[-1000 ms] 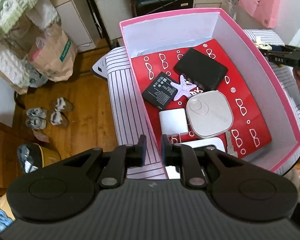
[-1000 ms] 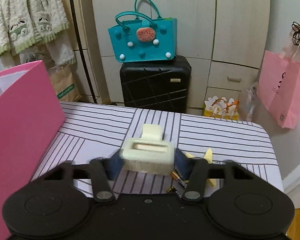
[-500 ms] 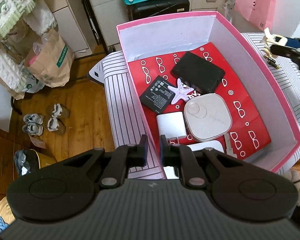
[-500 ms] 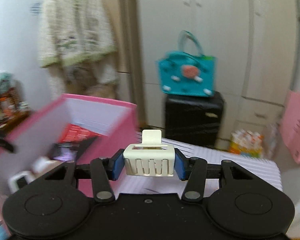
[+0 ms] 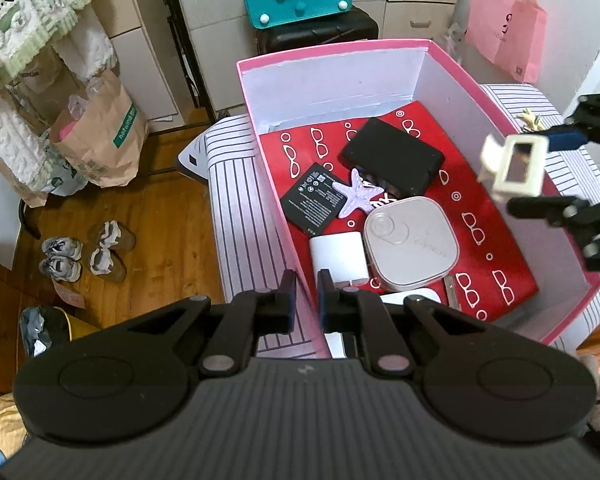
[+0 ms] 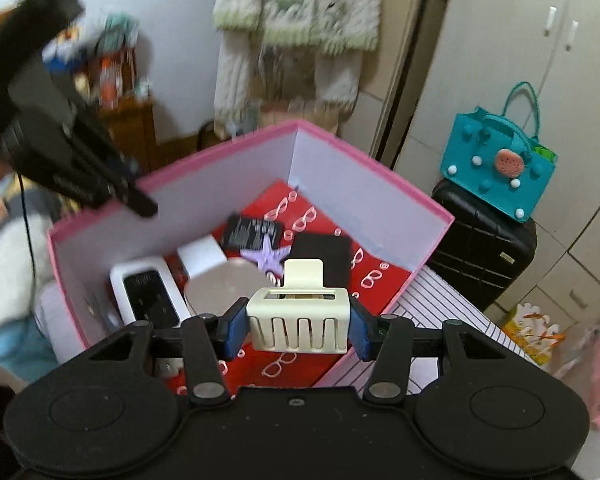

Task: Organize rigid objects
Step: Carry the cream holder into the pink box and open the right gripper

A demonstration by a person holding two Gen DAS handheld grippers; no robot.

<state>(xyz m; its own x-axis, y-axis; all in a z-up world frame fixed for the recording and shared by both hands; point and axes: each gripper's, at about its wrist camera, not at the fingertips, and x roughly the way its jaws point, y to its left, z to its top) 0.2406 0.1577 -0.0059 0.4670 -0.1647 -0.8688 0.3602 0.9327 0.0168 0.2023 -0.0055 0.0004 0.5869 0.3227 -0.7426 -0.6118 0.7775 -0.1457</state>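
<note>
My right gripper is shut on a cream hair claw clip and holds it above the right side of the pink box. The clip also shows in the left wrist view, over the box's right wall. My left gripper is shut on the box's left wall near the front corner. In the box lie a black case, a battery, a lilac starfish, a white charger and a rounded white device.
The box stands on a striped table. A few small items lie on the table to the box's right. Behind are a black suitcase with a teal bag, and a pink bag. Wooden floor with shoes lies to the left.
My right gripper has lifted the hair clip off the table and carried it left over the box. My left gripper has stayed on the box wall.
</note>
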